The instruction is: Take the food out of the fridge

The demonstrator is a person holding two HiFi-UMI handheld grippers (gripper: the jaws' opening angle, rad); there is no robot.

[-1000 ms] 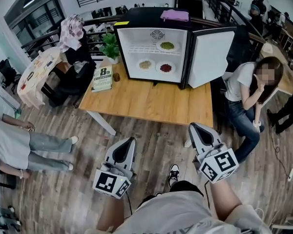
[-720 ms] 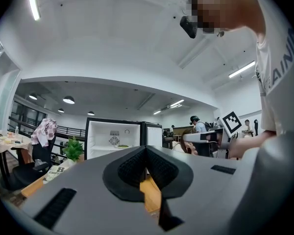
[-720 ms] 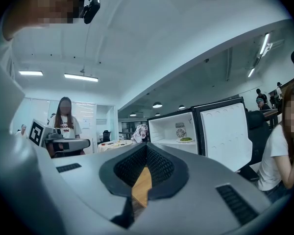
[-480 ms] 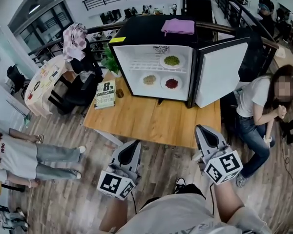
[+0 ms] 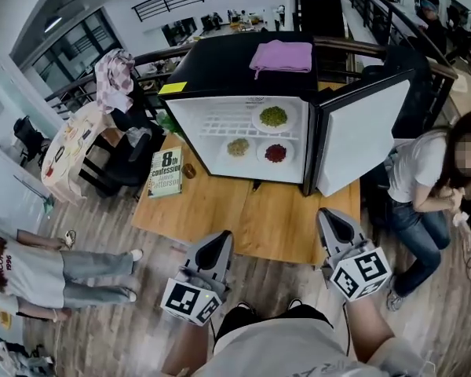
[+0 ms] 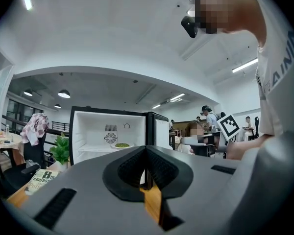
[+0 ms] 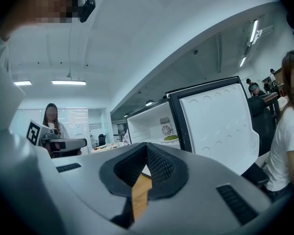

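Note:
A small black fridge (image 5: pixel 220 69) stands on a wooden table (image 5: pixel 259 218), its door (image 5: pixel 359 136) swung open to the right. Inside, a plate of green food (image 5: pixel 273 117) sits on the upper shelf. Below it are a plate of tan food (image 5: pixel 238 147) and a plate of red food (image 5: pixel 275 153). My left gripper (image 5: pixel 222 240) and right gripper (image 5: pixel 331 218) hover at the table's near edge, both shut and empty, well short of the fridge. The left gripper view shows the left gripper (image 6: pixel 146 151) facing the fridge (image 6: pixel 108 131) and the green plate (image 6: pixel 121 145). The right gripper (image 7: pixel 147 148) points at the door (image 7: pixel 218 121).
A book (image 5: pixel 166 171) and a small brown object (image 5: pixel 189 170) lie on the table's left part, by a potted plant (image 5: pixel 169 122). A purple cloth (image 5: pixel 282 56) lies on top of the fridge. A person (image 5: pixel 432 171) sits right of the table. Another person (image 5: pixel 31 265) is on the floor at left.
Both grippers have moved forward from over the floor to the table's near edge. The fridge now looks closer. The jaws stay shut.

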